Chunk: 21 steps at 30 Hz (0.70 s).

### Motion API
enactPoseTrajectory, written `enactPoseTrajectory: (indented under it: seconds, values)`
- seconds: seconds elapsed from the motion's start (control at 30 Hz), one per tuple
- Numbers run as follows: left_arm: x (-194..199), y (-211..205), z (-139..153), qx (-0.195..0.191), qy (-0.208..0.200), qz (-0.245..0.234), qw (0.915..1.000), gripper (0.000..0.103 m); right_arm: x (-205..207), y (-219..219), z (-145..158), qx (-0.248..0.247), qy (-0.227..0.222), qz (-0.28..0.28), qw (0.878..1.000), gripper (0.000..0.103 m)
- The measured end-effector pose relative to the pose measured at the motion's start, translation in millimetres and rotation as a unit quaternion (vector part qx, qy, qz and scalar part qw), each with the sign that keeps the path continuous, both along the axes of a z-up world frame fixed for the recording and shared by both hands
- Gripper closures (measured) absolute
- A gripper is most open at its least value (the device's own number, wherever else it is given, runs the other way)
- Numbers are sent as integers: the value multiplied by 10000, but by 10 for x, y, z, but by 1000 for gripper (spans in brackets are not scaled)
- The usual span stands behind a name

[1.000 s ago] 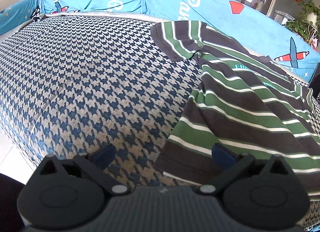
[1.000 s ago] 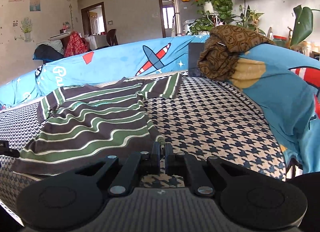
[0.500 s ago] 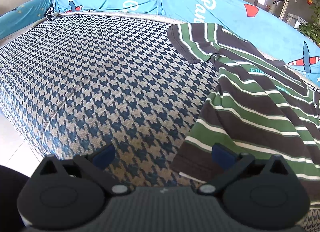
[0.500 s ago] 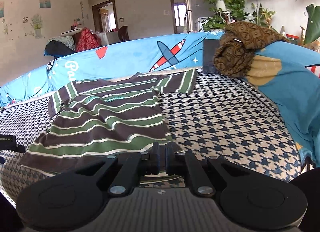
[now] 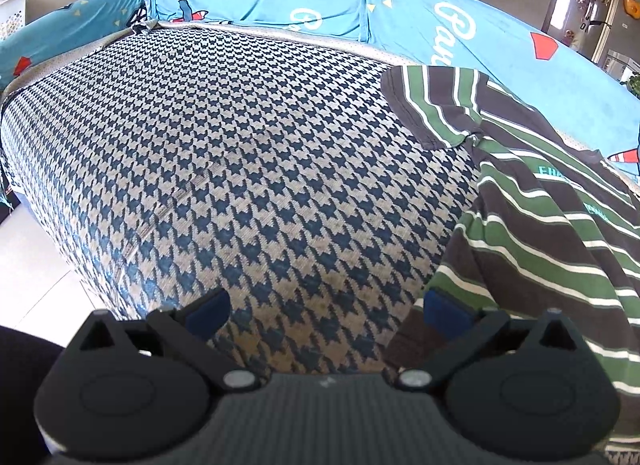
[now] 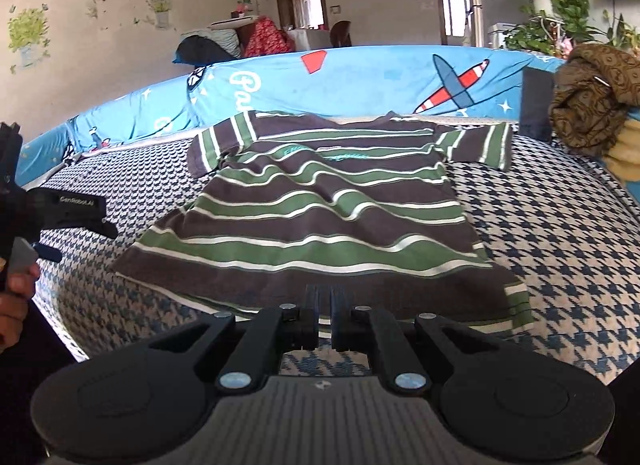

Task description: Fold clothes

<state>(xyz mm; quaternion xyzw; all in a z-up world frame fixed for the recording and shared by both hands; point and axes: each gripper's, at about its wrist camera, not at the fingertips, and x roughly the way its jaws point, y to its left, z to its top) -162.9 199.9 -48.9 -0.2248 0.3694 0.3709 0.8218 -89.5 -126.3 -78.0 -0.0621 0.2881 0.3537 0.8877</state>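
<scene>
A brown, green and white striped T-shirt lies spread flat on the houndstooth cover, collar toward the far blue backrest. My right gripper is shut, its tips over the middle of the near hem; no cloth visibly sits between them. In the left wrist view the shirt fills the right side, with one sleeve spread out. My left gripper is open, its right pad over the hem's left corner and its left pad over bare cover. A hand holds the left gripper beside the shirt's left edge.
Blue cartoon-print cushions ring the far and side edges. A heap of brown patterned cloth sits on the right armrest beside a dark cushion. The cover's near-left edge drops to pale floor. Wide bare cover lies left of the shirt.
My right gripper, still shut, has slid from the hem's right corner leftward to its middle. The left view has turned a little, so the shirt sits further right; that gripper stays open.
</scene>
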Motion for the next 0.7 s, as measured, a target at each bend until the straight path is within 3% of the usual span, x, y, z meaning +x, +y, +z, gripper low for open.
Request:
enactPoseTrajectory:
  seconds: [0.23,0.5,0.7]
  values:
    - [14,66,177,194,24,-73,9998,0,-162,330,-62,-84,15,695,9975,97]
    - [180,95,374,591,168,-565,9965,0,-347,755,-74,-69,49,1455,9893,97]
    - [119,191,357,448,58,-474,9979,0,-434,1094,-120,-247,-1,1841,9826,97]
